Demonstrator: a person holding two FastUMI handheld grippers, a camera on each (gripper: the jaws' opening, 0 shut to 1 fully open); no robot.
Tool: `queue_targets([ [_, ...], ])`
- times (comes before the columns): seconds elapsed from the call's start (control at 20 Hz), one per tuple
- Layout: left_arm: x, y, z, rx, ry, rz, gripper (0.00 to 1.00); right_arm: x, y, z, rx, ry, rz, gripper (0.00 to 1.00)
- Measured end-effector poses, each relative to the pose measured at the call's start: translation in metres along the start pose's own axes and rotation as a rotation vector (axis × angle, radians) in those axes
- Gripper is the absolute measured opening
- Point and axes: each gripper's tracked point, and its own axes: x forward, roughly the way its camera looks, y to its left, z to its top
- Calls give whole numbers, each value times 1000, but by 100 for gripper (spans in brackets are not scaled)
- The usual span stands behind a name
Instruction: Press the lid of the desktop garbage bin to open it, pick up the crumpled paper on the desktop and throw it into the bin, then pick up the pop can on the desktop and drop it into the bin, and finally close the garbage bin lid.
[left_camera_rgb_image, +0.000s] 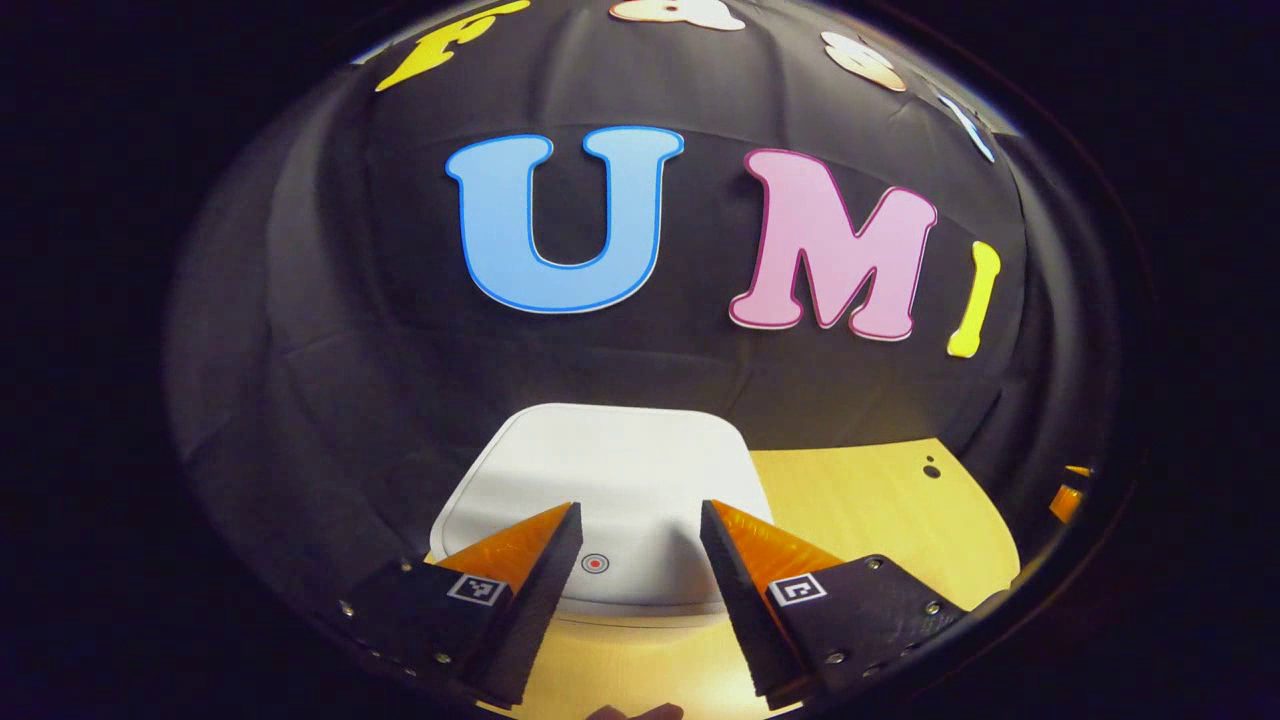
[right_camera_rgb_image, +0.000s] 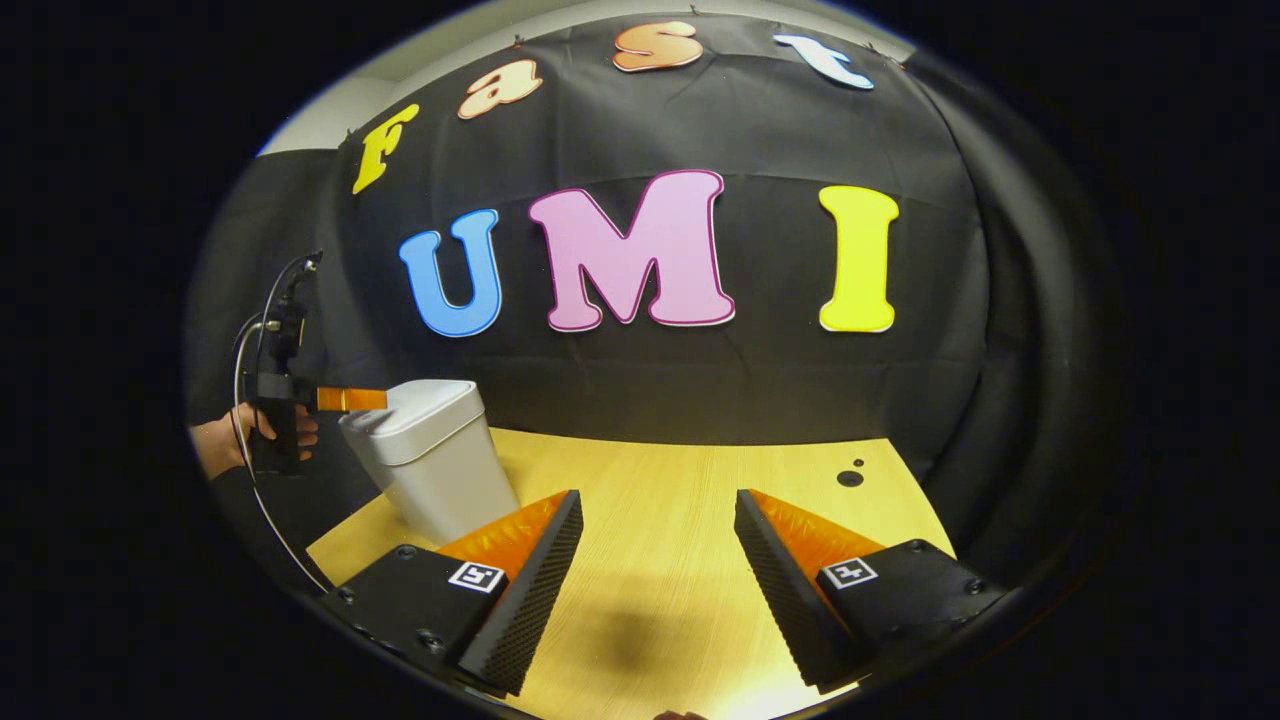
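The left gripper (left_camera_rgb_image: 640, 520), jaws spread, hovers over the closed lid (left_camera_rgb_image: 610, 470) of the upright bin (right_camera_rgb_image: 432, 460) (red dot mark (left_camera_rgb_image: 595, 563), no legible text). The right gripper (right_camera_rgb_image: 655, 505) is spread above the table (right_camera_rgb_image: 680, 500).

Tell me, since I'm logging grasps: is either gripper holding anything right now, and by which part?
Nothing is held. The left gripper is open above the closed bin lid, with nothing between its fingers. The right gripper is open over the bare table.

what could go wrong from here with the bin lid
The left gripper hangs open above the closed lid, its fingers straddling the red dot, so a push might miss the dot. The bin stands near the table edge; a hard press could shove it off.
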Motion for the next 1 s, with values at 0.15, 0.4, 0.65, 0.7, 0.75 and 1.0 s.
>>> queue_targets([
  [0.15, -32, -10, 27, 34, -105, 24, 80, -6, 10, 12, -65, -21, 11, 99],
  [0.4, -105, -54, 43, 9, -235, 5, 80, -1, 46, 35, -121, -70, 104, 99],
  [0.65, -163, -87, 48, 28, -314, 60, 80, 10, 89, 41, -136, -88, 250, 99],
  [0.7, -172, -94, 48, 7, -329, 60, 80, 10, 94, 41, -146, -92, 272, 99],
  [0.75, -182, -101, 48, -13, -339, 64, 79, 9, 99, 39, -156, -92, 291, 99],
  [1.0, -216, -120, 44, 2, -385, 96, 79, -14, 103, 40, -178, -122, 321, 99],
])
